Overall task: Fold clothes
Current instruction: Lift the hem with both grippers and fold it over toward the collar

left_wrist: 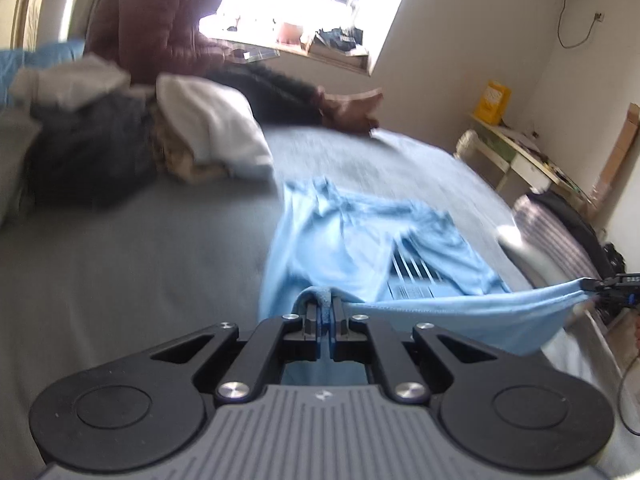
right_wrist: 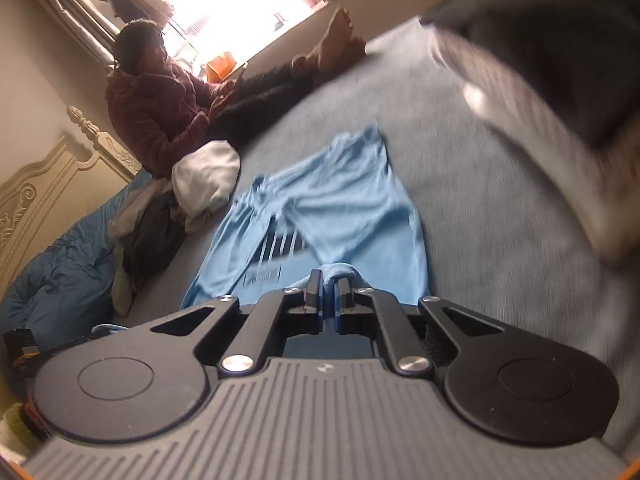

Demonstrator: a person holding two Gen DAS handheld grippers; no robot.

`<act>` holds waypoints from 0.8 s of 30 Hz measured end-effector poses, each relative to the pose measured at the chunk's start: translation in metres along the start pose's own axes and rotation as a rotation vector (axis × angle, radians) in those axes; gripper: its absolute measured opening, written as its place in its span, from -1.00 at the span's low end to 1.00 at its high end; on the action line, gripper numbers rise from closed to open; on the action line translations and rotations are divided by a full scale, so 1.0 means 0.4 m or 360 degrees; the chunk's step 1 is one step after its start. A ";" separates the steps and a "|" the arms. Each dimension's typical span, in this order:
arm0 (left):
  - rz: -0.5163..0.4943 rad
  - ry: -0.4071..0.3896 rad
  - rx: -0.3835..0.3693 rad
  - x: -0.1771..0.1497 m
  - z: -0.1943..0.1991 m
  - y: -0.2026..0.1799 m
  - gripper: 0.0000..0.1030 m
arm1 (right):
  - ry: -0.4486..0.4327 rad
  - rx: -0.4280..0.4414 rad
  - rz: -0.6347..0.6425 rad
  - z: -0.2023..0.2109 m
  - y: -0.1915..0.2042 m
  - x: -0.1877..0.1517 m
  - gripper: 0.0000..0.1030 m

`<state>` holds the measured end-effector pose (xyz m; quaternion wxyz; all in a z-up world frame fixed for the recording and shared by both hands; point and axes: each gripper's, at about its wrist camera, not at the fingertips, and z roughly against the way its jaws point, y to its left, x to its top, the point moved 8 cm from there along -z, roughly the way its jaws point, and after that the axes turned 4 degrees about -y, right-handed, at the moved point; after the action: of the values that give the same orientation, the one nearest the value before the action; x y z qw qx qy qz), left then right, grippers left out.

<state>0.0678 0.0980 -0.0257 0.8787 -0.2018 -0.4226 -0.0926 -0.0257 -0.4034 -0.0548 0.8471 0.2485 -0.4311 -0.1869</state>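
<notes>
The bed lies bare and grey to the left of the light blue shirt, giving open room there, and more bare cover runs beyond the shirt toward the far edge. At the head end a heap of clothes and a seated person with legs stretched across the bed close off that side. In the right wrist view a dark striped bundle crowds the bed's right side
</notes>
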 end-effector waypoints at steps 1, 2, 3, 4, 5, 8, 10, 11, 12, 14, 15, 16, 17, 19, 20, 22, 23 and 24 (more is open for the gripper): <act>0.0002 -0.0020 0.0017 0.022 -0.022 0.004 -0.92 | -0.0019 -0.0007 0.0024 -0.018 0.005 0.028 -0.94; 0.0003 -0.0035 0.0032 0.044 -0.043 0.008 -0.92 | -0.0035 -0.0013 0.0046 -0.037 0.008 0.055 -0.94; 0.0003 -0.0047 0.0049 0.063 -0.069 0.012 -0.92 | -0.0047 -0.0018 0.0061 -0.056 0.010 0.078 -0.94; 0.0006 -0.0051 0.0065 0.081 -0.096 0.018 -0.92 | -0.0058 -0.0025 0.0070 -0.077 0.009 0.099 -0.94; 0.0010 -0.0056 0.0082 0.099 -0.123 0.024 -0.92 | -0.0068 -0.0032 0.0079 -0.100 0.008 0.119 -0.94; 0.0023 -0.0057 0.0131 0.140 -0.209 0.041 -0.92 | -0.0092 -0.0061 0.0096 -0.169 -0.001 0.174 -0.94; 0.0038 -0.0047 0.0158 0.157 -0.273 0.055 -0.92 | -0.0108 -0.0085 0.0090 -0.216 -0.015 0.204 -0.94; 0.0041 -0.0040 0.0172 0.163 -0.303 0.061 -0.92 | -0.0116 -0.0098 0.0084 -0.239 -0.023 0.218 -0.94; 0.0043 -0.0030 0.0183 0.166 -0.333 0.066 -0.92 | -0.0123 -0.0110 0.0078 -0.263 -0.031 0.232 -0.94; 0.0041 -0.0012 0.0207 0.167 -0.390 0.080 -0.92 | -0.0128 -0.0142 0.0064 -0.311 -0.051 0.256 -0.94; 0.0039 -0.0003 0.0215 0.166 -0.416 0.085 -0.92 | -0.0127 -0.0156 0.0055 -0.336 -0.061 0.264 -0.94; 0.0040 0.0001 0.0227 0.166 -0.442 0.091 -0.92 | -0.0125 -0.0173 0.0047 -0.361 -0.072 0.271 -0.94; 0.0053 0.0006 0.0236 0.165 -0.467 0.100 -0.92 | -0.0122 -0.0195 0.0041 -0.386 -0.084 0.276 -0.94; 0.0083 0.0017 0.0251 0.162 -0.516 0.116 -0.92 | -0.0122 -0.0234 0.0013 -0.435 -0.111 0.280 -0.94; 0.0111 0.0038 0.0253 0.155 -0.538 0.126 -0.91 | -0.0121 -0.0247 -0.0011 -0.451 -0.124 0.277 -0.94; 0.0185 0.0100 0.0272 0.130 -0.575 0.153 -0.84 | -0.0113 -0.0259 -0.0078 -0.469 -0.151 0.263 -0.92; 0.0222 0.0131 0.0281 0.117 -0.594 0.167 -0.78 | -0.0109 -0.0265 -0.0111 -0.478 -0.164 0.256 -0.87; 0.0259 0.0162 0.0291 0.105 -0.612 0.180 -0.49 | -0.0105 -0.0270 -0.0144 -0.487 -0.178 0.249 -0.86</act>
<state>0.2908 0.0572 -0.1503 0.9183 -0.1496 -0.3665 0.0078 0.1829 -0.4630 -0.1310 0.8410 0.1887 -0.4298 -0.2690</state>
